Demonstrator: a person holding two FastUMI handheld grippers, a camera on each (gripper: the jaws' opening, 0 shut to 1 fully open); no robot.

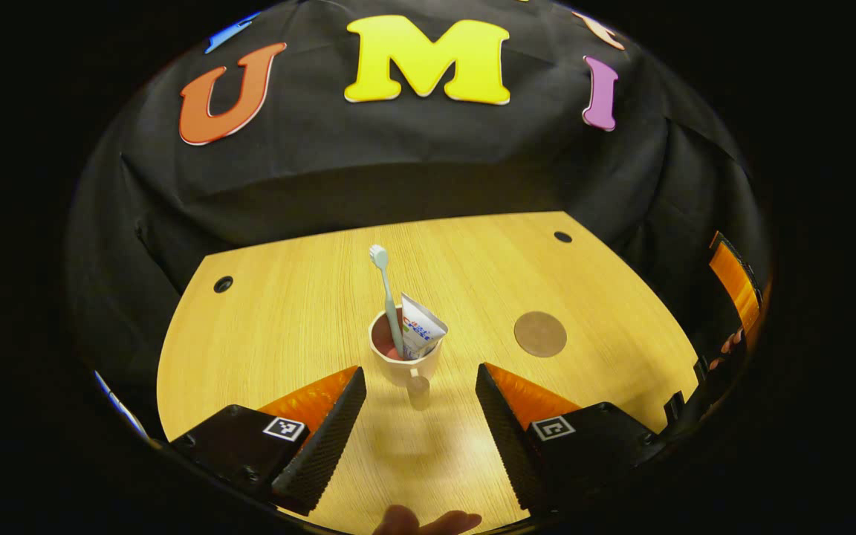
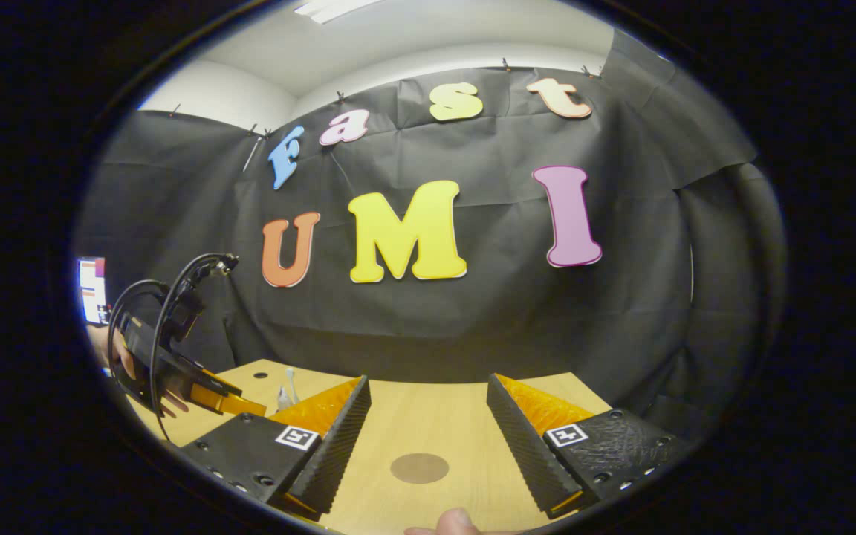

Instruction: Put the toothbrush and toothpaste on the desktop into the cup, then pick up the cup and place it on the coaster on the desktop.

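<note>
Cup [image 1: 406, 358] just ahead of open left gripper [image 1: 420, 405], between fingers

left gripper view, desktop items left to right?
Left hole in the desktop → cup holding the toothbrush and toothpaste → coaster → right hole.
</note>
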